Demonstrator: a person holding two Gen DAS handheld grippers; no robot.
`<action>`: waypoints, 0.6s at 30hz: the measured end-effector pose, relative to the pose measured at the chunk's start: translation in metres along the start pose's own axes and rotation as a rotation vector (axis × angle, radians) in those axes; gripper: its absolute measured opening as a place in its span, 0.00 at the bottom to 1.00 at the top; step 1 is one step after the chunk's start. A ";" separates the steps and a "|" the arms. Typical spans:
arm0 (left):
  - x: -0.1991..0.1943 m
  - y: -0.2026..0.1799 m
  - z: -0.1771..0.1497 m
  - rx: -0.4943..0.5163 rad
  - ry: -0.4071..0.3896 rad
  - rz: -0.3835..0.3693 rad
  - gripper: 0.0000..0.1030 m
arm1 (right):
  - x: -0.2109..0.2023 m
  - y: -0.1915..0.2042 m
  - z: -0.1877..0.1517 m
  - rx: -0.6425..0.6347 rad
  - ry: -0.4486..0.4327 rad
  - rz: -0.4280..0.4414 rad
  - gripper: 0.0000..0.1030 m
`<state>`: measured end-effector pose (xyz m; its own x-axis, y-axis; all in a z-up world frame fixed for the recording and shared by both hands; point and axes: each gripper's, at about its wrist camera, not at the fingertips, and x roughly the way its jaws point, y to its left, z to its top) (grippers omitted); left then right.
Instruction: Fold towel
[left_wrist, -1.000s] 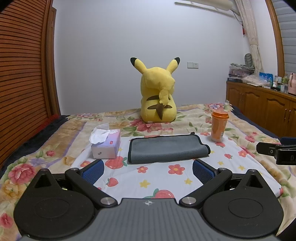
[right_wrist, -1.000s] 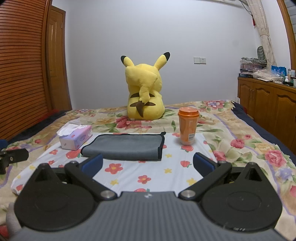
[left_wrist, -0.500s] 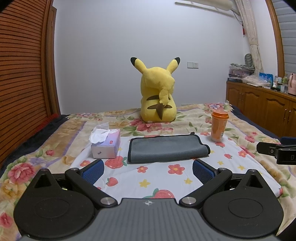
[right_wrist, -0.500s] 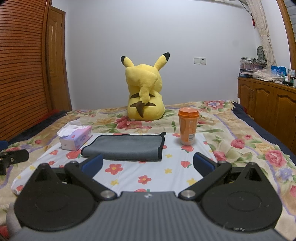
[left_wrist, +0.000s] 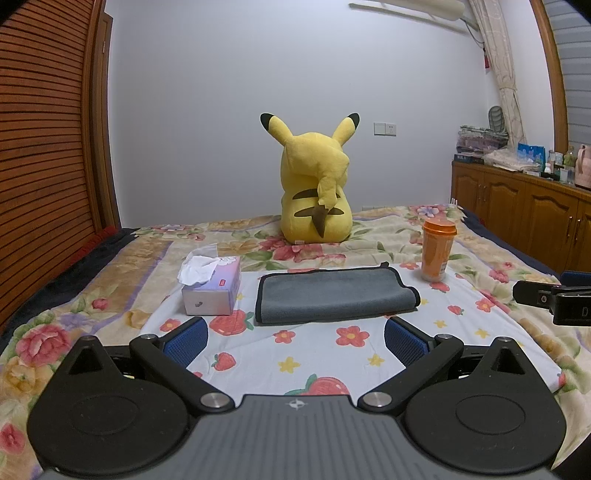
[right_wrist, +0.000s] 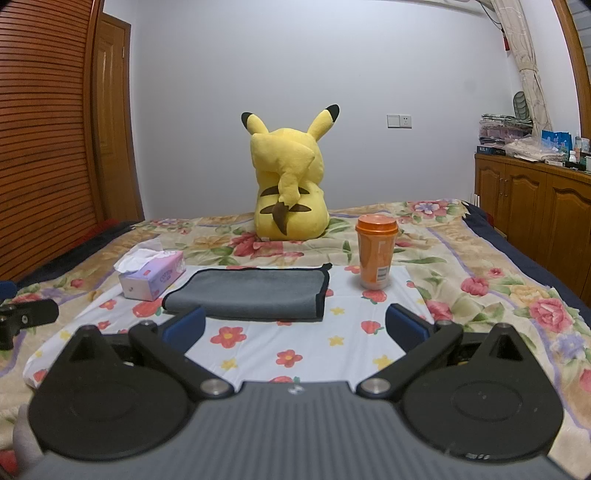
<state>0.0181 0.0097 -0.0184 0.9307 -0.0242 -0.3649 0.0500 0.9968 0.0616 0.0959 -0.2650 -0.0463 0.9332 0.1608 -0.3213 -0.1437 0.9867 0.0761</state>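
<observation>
A grey towel with black trim (left_wrist: 334, 295) lies folded flat on a white flower-print cloth (left_wrist: 317, 354) on the bed; it also shows in the right wrist view (right_wrist: 251, 293). My left gripper (left_wrist: 295, 341) is open and empty, held short of the towel's near edge. My right gripper (right_wrist: 295, 328) is open and empty, also short of the towel. Each gripper's tip shows at the edge of the other's view, the right one in the left wrist view (left_wrist: 550, 299) and the left one in the right wrist view (right_wrist: 26, 319).
A tissue box (left_wrist: 212, 290) sits left of the towel. An orange lidded cup (left_wrist: 437, 249) stands to its right. A yellow plush toy (left_wrist: 314, 188) sits behind. A wooden cabinet (left_wrist: 524, 214) lines the right wall, a slatted wooden wardrobe (left_wrist: 44, 147) the left.
</observation>
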 end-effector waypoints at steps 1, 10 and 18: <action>0.000 0.000 0.000 0.001 0.000 0.000 1.00 | 0.000 0.000 0.000 0.000 0.000 0.000 1.00; 0.000 0.000 0.000 0.000 0.001 -0.002 1.00 | 0.000 0.000 0.000 0.000 0.000 0.001 1.00; 0.000 0.000 0.001 0.000 0.000 0.000 1.00 | 0.000 0.000 0.000 0.001 -0.001 0.001 1.00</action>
<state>0.0187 0.0094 -0.0177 0.9306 -0.0241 -0.3652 0.0501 0.9968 0.0620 0.0962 -0.2650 -0.0466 0.9333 0.1618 -0.3207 -0.1445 0.9865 0.0773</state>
